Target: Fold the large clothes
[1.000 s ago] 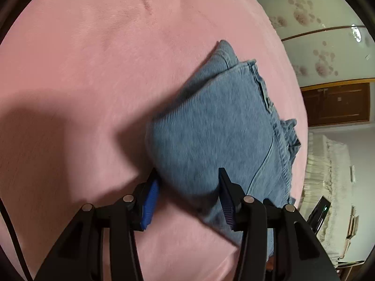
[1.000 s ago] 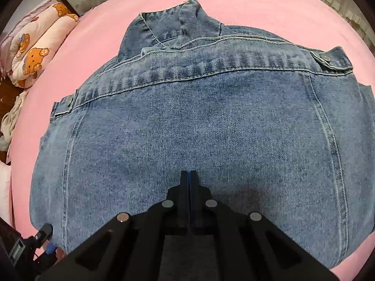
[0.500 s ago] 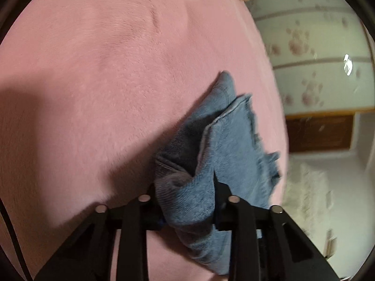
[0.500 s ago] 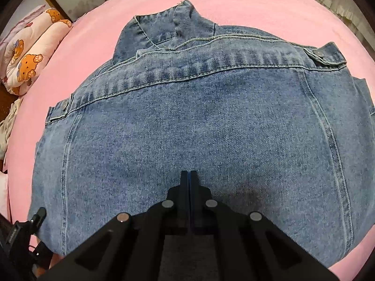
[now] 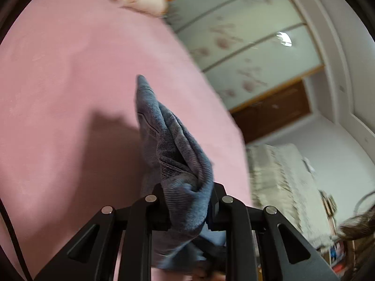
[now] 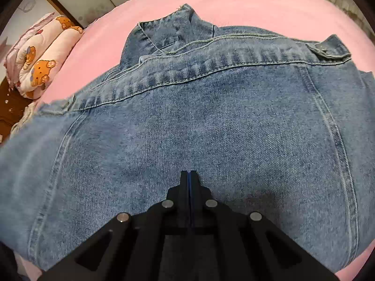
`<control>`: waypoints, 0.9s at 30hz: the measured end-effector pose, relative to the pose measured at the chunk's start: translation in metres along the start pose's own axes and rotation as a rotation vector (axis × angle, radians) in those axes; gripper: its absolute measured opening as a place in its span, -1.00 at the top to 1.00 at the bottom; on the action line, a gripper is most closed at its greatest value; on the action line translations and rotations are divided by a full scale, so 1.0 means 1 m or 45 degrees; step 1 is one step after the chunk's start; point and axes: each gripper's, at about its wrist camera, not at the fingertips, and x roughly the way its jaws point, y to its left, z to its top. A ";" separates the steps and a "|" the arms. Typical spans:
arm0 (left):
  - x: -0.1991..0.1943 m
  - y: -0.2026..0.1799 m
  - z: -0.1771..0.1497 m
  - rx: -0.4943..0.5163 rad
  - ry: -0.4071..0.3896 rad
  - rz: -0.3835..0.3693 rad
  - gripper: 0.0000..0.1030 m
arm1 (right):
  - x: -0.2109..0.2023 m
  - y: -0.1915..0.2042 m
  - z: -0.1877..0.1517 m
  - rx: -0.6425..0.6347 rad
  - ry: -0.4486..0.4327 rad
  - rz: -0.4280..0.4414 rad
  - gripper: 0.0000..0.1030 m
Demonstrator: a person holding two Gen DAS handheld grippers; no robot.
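Denim fills most of my right wrist view: the blue jacket (image 6: 199, 121) lies spread back-up on the pink bedspread (image 6: 257, 2), collar (image 6: 164, 35) at the far end and a buttoned tab (image 6: 328, 49) at its far right corner. My right gripper (image 6: 189, 175) hangs over the middle of the jacket's back with its jaws pressed flat together and nothing between them; I cannot tell whether the tips touch the cloth. At the left edge of that view a bear-print quilt (image 6: 39, 61) sits rolled at the side of the bed.

In my left wrist view the left gripper (image 5: 188, 201) has its jaws clamped on a bunched fold of the jacket, a sleeve or side edge as far as I can judge through the blur. They have just been closing, and the cloth is pinched between the pads. The gathered denim (image 5: 168, 145) rises from the fingers to a point above the pink bedspread and casts a shadow (image 5: 112, 145) on it to the left. Beyond the bed's edge I see pale sliding doors with a floral print (image 5: 246, 53) and a cream lace-covered piece of furniture (image 5: 281, 182).
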 end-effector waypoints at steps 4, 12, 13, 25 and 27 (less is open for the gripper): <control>0.009 -0.064 -0.027 0.174 0.027 -0.081 0.66 | -0.006 -0.019 0.002 -0.007 0.037 0.106 1.00; 0.056 -0.146 -0.104 0.298 0.213 -0.197 0.66 | -0.005 -0.072 0.008 -0.028 0.151 0.394 1.00; 0.064 -0.152 -0.114 0.311 0.237 -0.197 0.66 | -0.004 -0.078 0.008 -0.023 0.163 0.425 1.00; 0.123 -0.194 -0.190 0.494 0.519 -0.126 0.65 | -0.014 -0.157 0.001 0.066 0.251 0.718 1.00; 0.127 -0.198 -0.196 0.500 0.533 -0.135 0.65 | -0.019 -0.172 0.003 0.101 0.256 0.735 1.00</control>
